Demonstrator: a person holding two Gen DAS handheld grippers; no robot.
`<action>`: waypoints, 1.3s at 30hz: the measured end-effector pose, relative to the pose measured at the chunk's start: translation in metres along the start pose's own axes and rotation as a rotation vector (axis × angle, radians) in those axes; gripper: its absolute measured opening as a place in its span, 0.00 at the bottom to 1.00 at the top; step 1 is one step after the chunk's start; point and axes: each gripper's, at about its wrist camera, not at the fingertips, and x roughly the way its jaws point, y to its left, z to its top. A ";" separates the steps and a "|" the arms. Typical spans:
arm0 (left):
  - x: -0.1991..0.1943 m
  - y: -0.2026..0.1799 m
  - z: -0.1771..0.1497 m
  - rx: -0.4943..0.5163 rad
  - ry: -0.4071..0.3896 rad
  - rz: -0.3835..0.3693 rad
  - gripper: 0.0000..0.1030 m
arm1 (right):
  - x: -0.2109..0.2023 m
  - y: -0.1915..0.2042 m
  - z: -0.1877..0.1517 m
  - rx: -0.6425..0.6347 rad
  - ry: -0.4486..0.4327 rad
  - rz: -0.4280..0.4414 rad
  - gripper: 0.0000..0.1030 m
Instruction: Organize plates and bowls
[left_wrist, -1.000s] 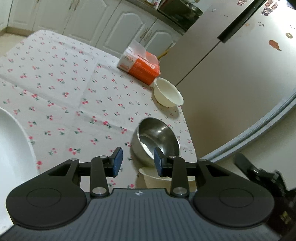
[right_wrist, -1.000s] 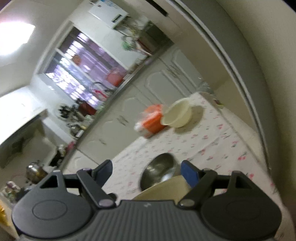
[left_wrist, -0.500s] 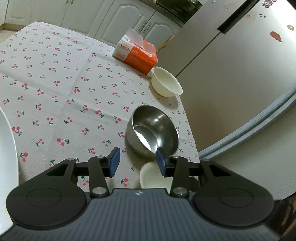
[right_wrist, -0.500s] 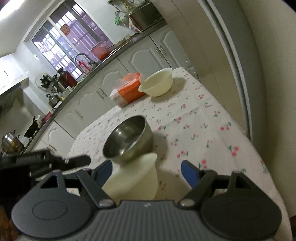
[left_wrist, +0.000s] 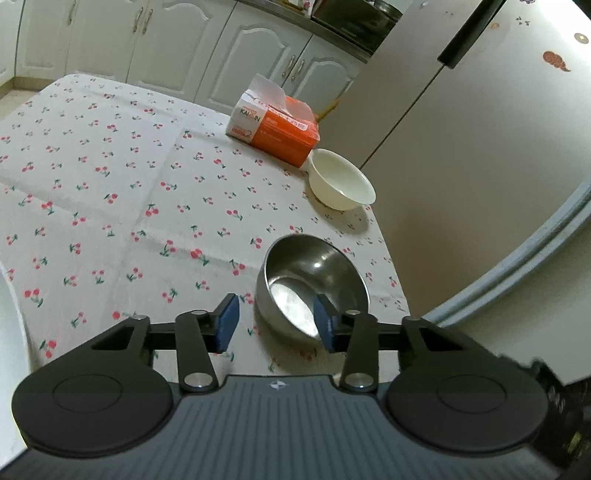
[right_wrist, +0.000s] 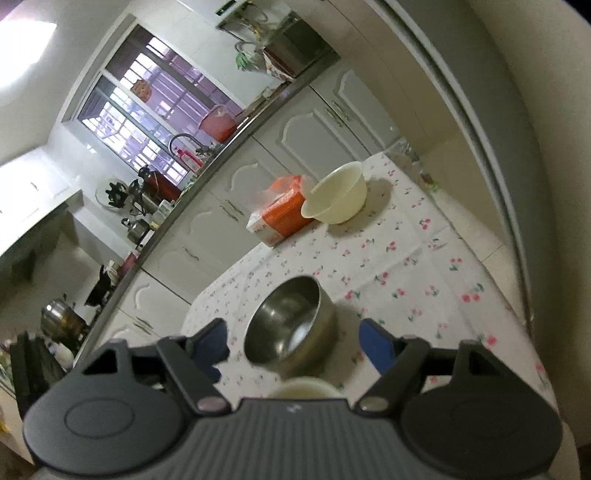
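1. Centrally in the left wrist view: steel bowl (left_wrist: 313, 290) upright on the cherry-print tablecloth (left_wrist: 110, 192), near the table's right edge.
2. Just below it, left gripper (left_wrist: 275, 324) with jaws moderately apart and closing; nothing gripped, only bare cloth and the bowl's near wall seen through the gap, blue pads (left_wrist: 227, 322) touching nothing.
3. Higher and to the right, cream bowl (left_wrist: 341, 179) upright on the cloth, just beside the orange tissue box (left_wrist: 275, 127), well apart from the steel bowl.
4. At the far left edge, a white curved rim (left_wrist: 11, 332), too cropped to identify.
5. Seen from the right wrist: steel bowl (right_wrist: 291, 325) at lower centre, right gripper (right_wrist: 293, 343) with jaws wide and closing, pads clear of the bowl's sides, nothing held.
6. Low between those fingers, top of a cream object (right_wrist: 301, 387) peeking above the gripper body; contact with the pads cannot be told.
7. Toward upper right, cream bowl (right_wrist: 338, 201) against the tissue box (right_wrist: 282, 218).
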 end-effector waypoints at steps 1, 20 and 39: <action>0.003 -0.003 0.001 0.011 -0.007 0.010 0.41 | 0.007 -0.003 0.005 0.012 0.014 0.006 0.62; 0.054 -0.013 0.010 0.093 0.022 0.081 0.14 | 0.060 -0.027 0.020 0.076 0.153 0.033 0.29; -0.006 -0.024 0.008 0.093 -0.045 0.004 0.14 | 0.018 0.006 0.019 0.009 0.084 0.072 0.29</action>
